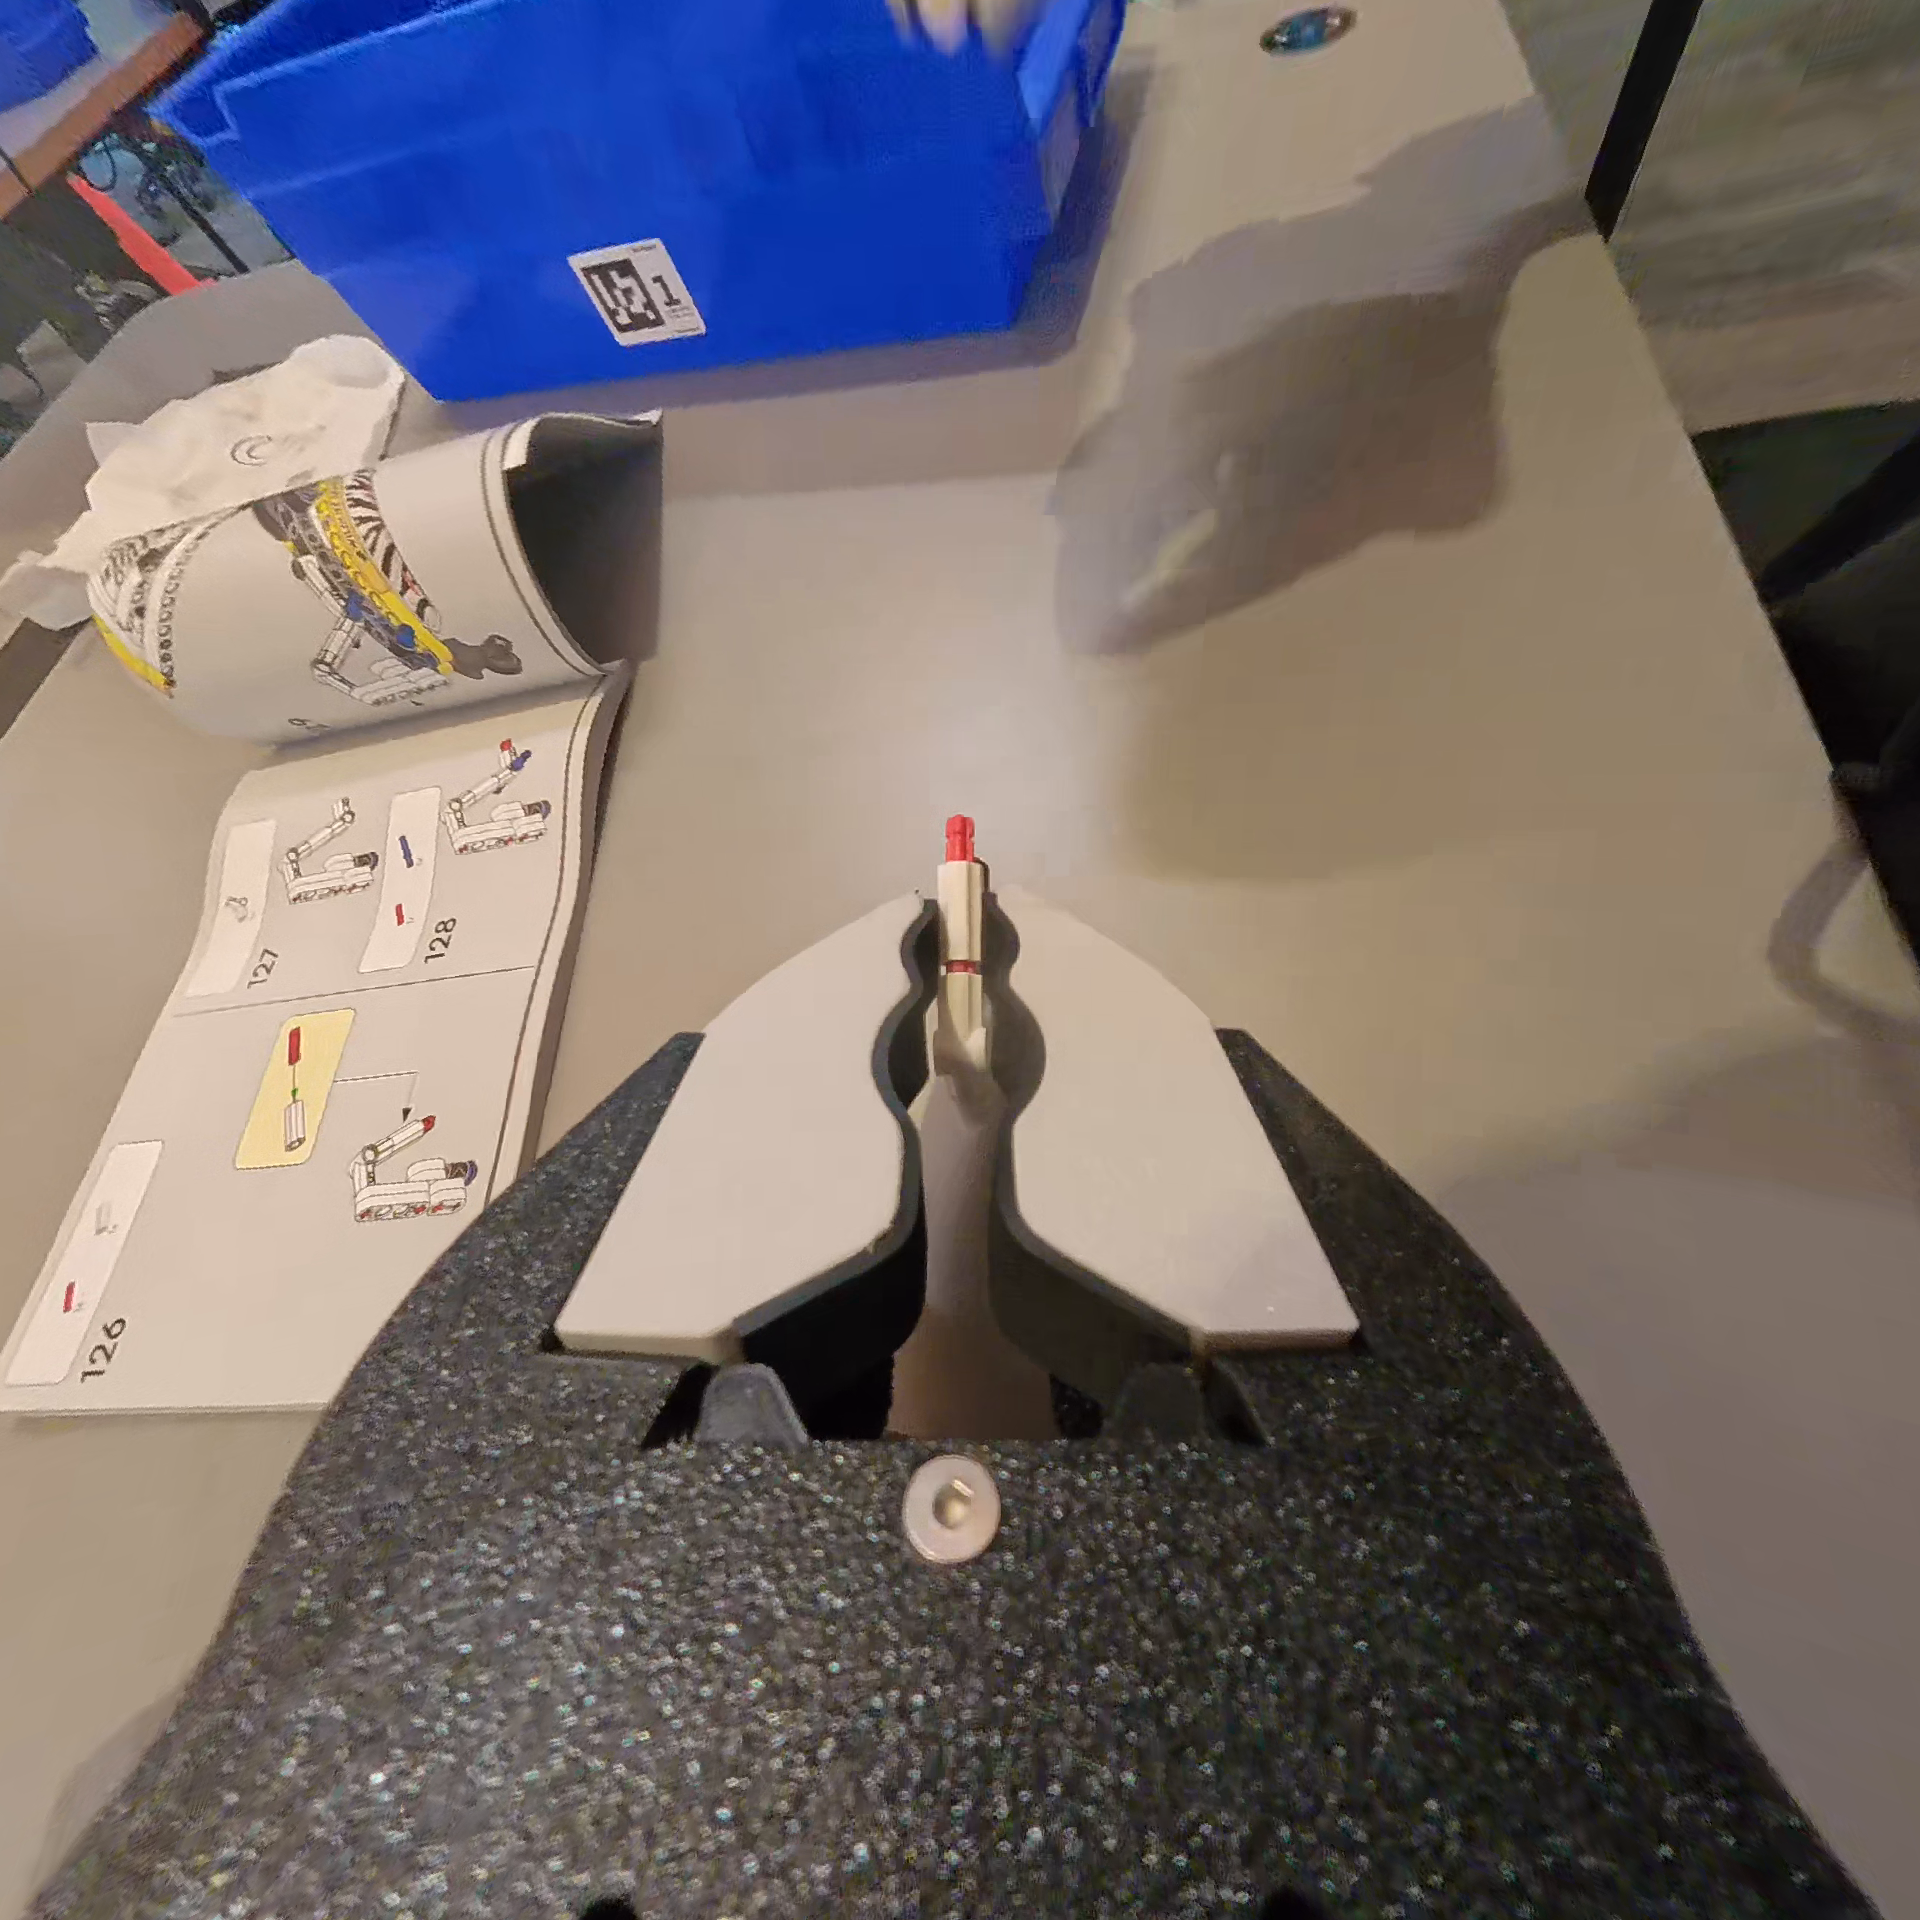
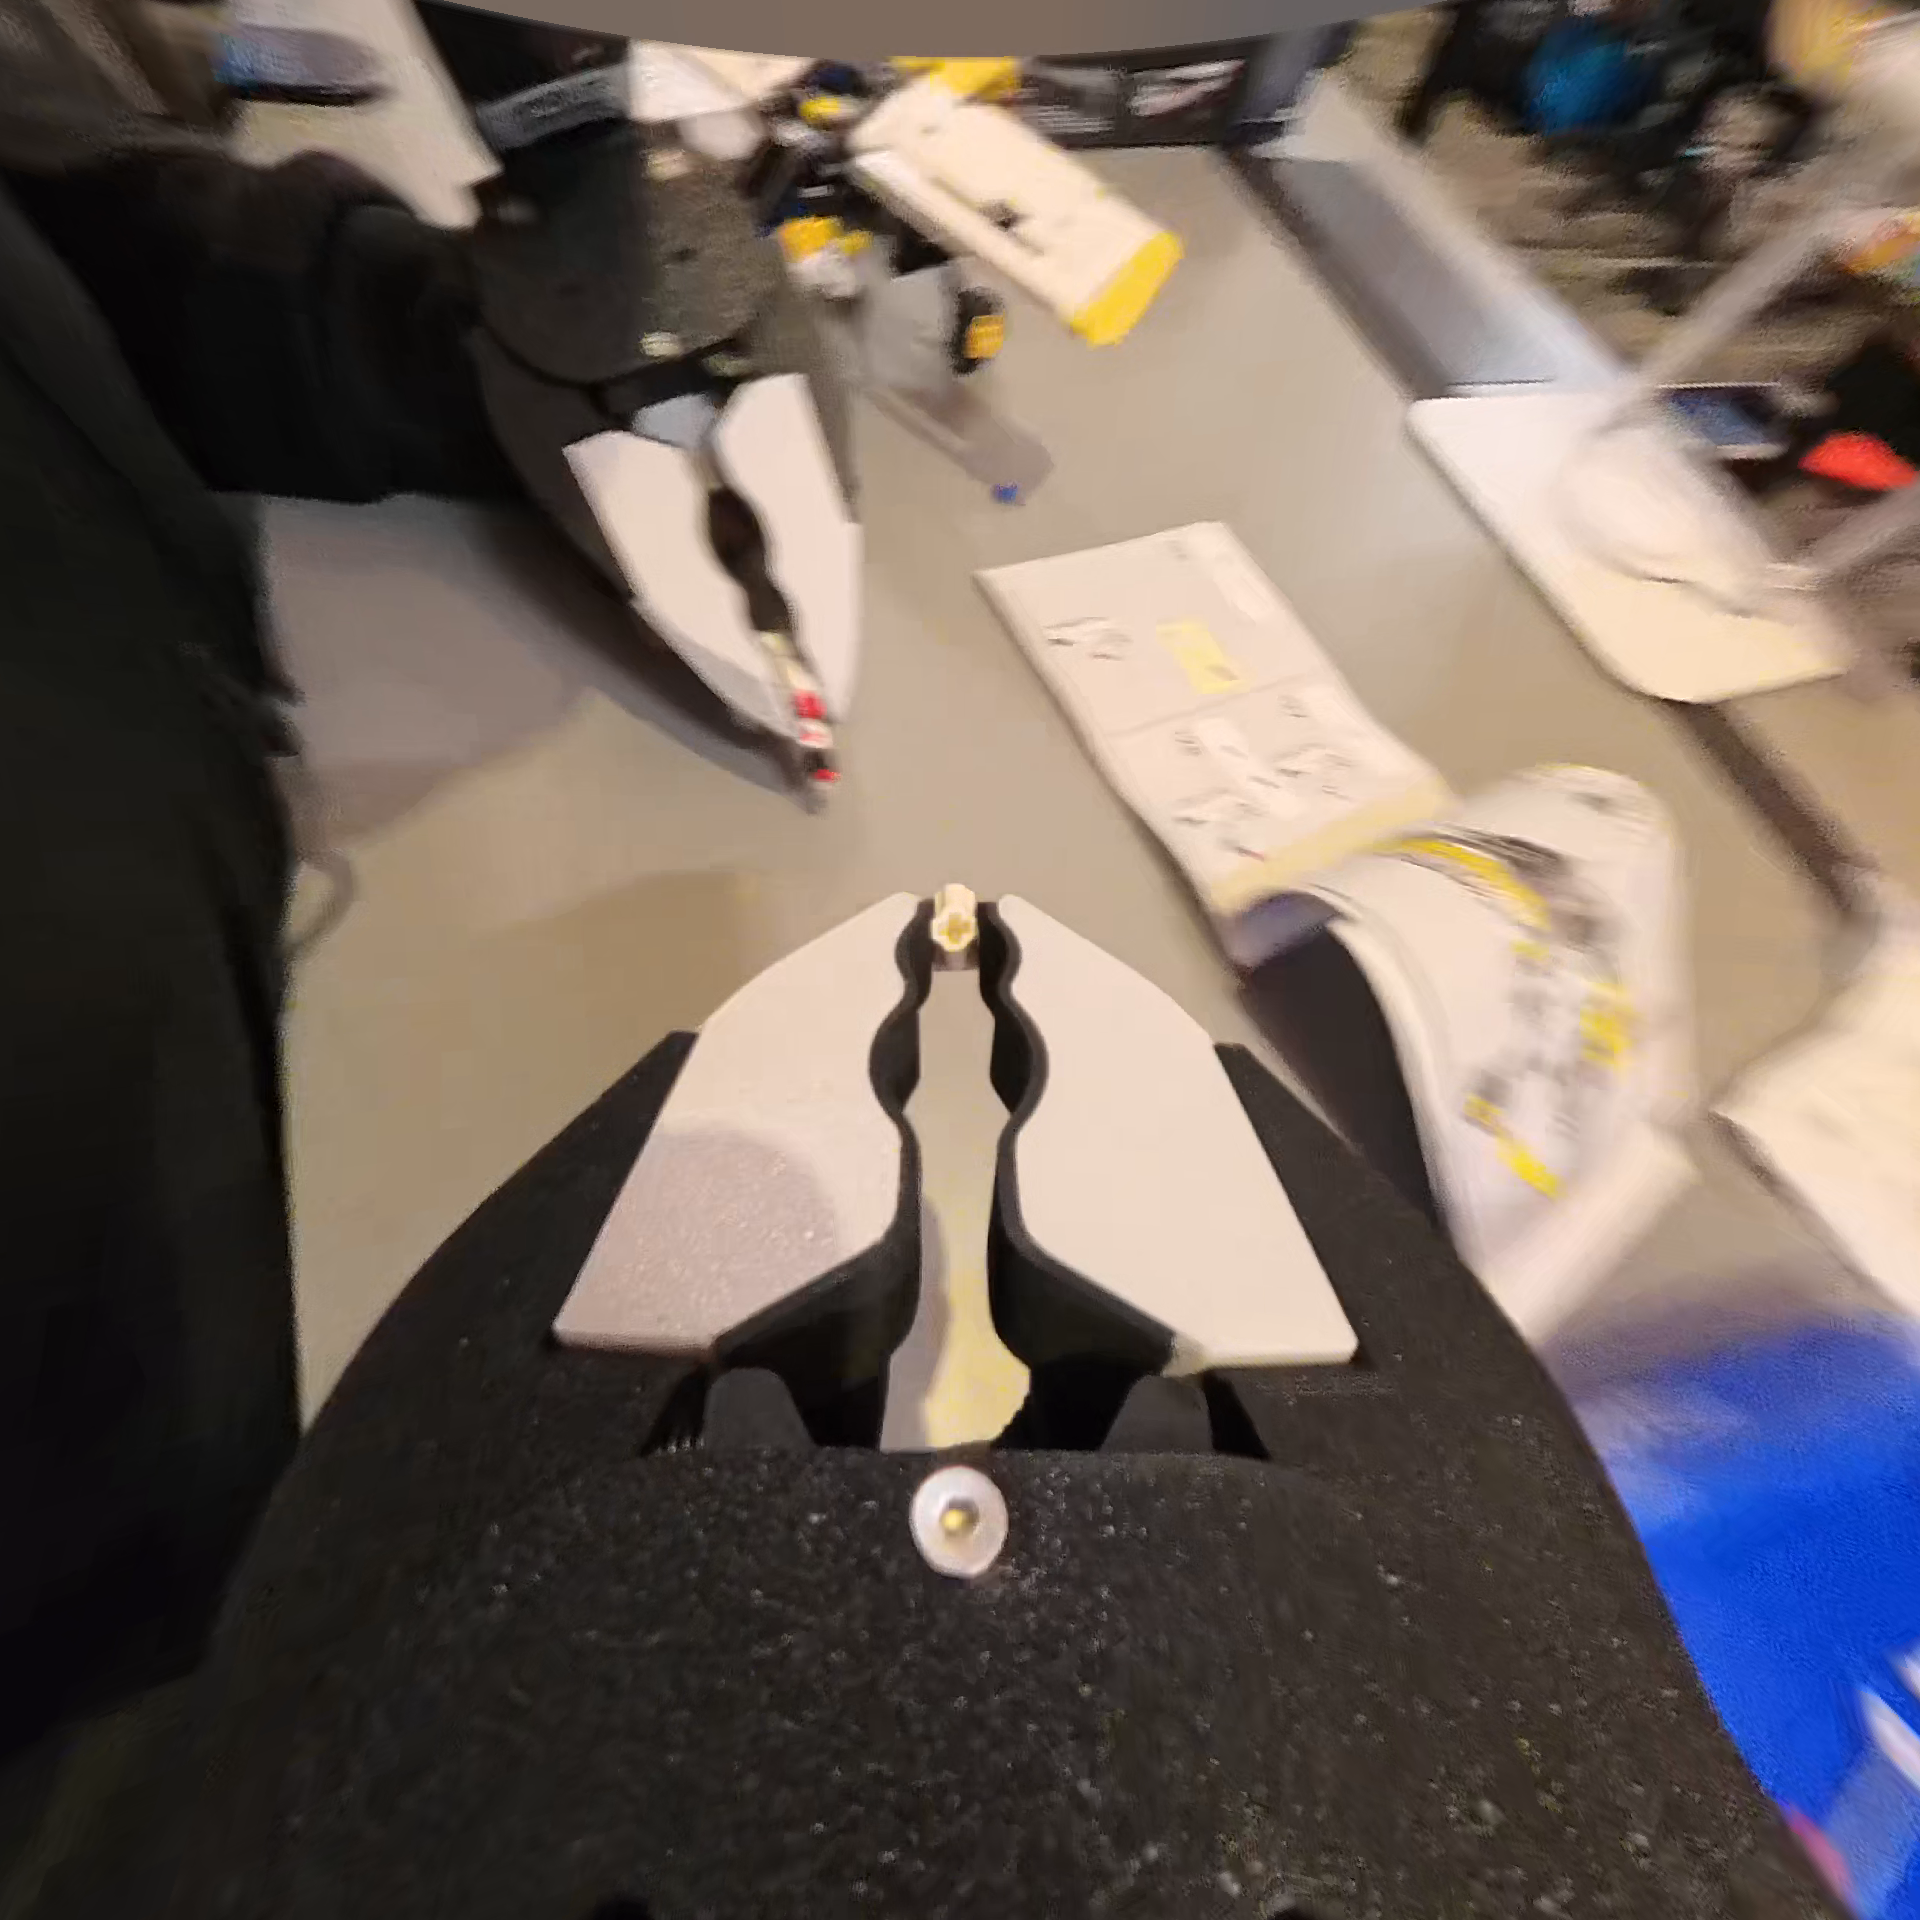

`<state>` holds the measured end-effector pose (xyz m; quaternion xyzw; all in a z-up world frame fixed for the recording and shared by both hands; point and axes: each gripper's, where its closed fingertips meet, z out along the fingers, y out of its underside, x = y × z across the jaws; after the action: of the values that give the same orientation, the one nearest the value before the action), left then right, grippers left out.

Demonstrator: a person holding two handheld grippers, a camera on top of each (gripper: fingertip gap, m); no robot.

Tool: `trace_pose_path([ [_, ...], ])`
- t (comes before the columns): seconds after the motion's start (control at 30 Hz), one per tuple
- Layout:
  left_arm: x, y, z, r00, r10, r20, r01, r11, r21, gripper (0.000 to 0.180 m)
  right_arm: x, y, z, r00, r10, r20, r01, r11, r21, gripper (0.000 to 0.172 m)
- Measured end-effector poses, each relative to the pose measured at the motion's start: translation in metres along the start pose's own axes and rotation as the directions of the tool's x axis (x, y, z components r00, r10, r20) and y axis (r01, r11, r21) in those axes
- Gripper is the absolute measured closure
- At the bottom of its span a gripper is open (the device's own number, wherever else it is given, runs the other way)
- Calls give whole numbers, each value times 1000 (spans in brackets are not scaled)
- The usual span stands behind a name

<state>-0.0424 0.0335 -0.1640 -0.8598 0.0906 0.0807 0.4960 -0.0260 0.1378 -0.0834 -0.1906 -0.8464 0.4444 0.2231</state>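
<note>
White connector stack [image 1: 958,961] with red pin tip, clamped at left gripper [image 1: 961,914] tips over table [image 1: 1351,935]; rigid, light, small, likely slippery; right gripper [image 2: 954,920] pinches cream axle connector [image 2: 953,916]; grip mid-barrel

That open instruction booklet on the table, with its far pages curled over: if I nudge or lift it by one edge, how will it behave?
The instruction booklet looks thin and floppy: its far pages already curl into a roll, so a lifted edge would probably sag. It lies flat on the smooth grey table, so a nudge would likely slide it. Probably light; pages may flip.
</note>
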Motion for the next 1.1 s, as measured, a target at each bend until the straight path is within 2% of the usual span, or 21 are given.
trace_pose_path([
  [0.1,0,2,2,1000,1,-1,-1,1000,-18,173,64,12,-63,956,4,-293,-30,996,-84,164],
  [0.2,2,4,5,1000,26,-1,-26,999,-46,173,110,56,-104,888,57,-457,-160,968,-191,159],
  [0.33,2,4,5,1000,20,12,-19,998,-53,173,128,100,-117,854,124,-505,-273,934,-231,143],
  [0.43,4,-2,4,1000,-9,-6,8,1000,-18,173,121,95,-118,856,118,-504,-259,940,-220,139],
  [0.57,8,-5,8,1000,-5,-27,4,1000,-14,173,82,50,-102,913,55,-405,-144,970,-194,145],
  [0.67,12,-9,11,999,5,-45,-5,1000,-9,173,41,24,-70,962,-7,-274,-49,979,-196,149],
  [0.73,14,-10,12,999,15,-48,-16,1000,-7,173,9,13,-38,991,11,-136,-32,988,-152,151],
  [0.83,17,-14,11,998,45,-42,-44,999,8,173,-32,7,13,996,62,65,-55,993,-102,151],
  [0.93,18,-17,9,997,65,-36,-64,998,26,173,-54,5,56,977,112,184,-99,992,-76,152],
  [1.0,19,-16,8,997,75,-34,-74,997,25,173,-66,1,74,959,126,254,-115,992,-59,155],
  [1.1,20,-15,7,996,77,-38,-76,997,22,173,-72,1,88,954,108,279,-92,993,-67,156],
])
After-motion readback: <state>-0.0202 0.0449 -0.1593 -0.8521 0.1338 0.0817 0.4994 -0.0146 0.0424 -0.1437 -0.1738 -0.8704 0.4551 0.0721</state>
